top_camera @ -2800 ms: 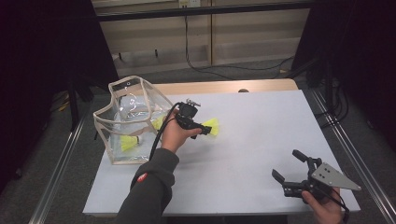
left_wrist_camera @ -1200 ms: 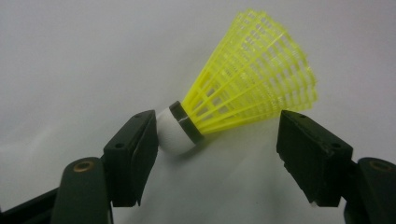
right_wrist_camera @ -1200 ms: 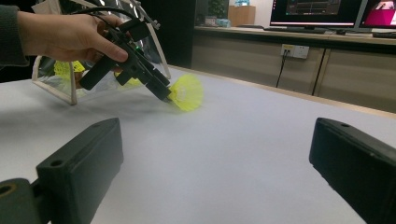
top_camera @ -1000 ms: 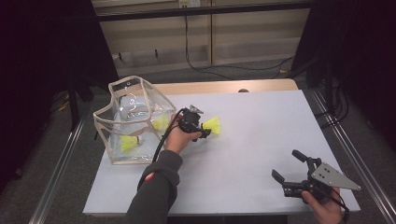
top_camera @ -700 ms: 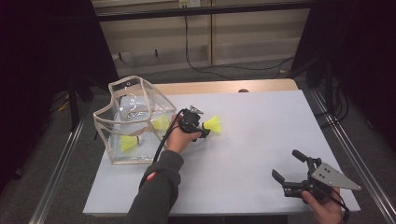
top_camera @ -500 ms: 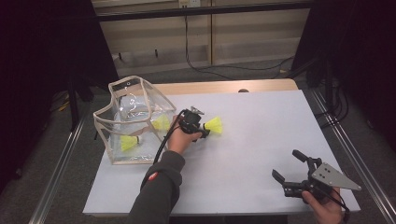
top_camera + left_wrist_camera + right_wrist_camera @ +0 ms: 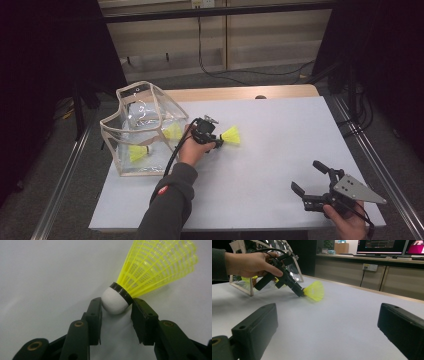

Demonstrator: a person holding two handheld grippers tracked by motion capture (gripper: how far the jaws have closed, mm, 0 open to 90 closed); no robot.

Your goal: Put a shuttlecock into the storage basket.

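Two shuttlecocks (image 7: 137, 152) blurred behind bag (image 7: 112, 142)

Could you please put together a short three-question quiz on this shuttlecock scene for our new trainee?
1. True or false: the left gripper has its jaws on either side of the white cork of the yellow shuttlecock.
2. How many shuttlecocks lie inside the clear bag? A) none B) two C) four
3. What do the right gripper's jaws hold?

Key:
1. True; they have just been closing and touch the cork.
2. B
3. Nothing; they stand open above the white table.
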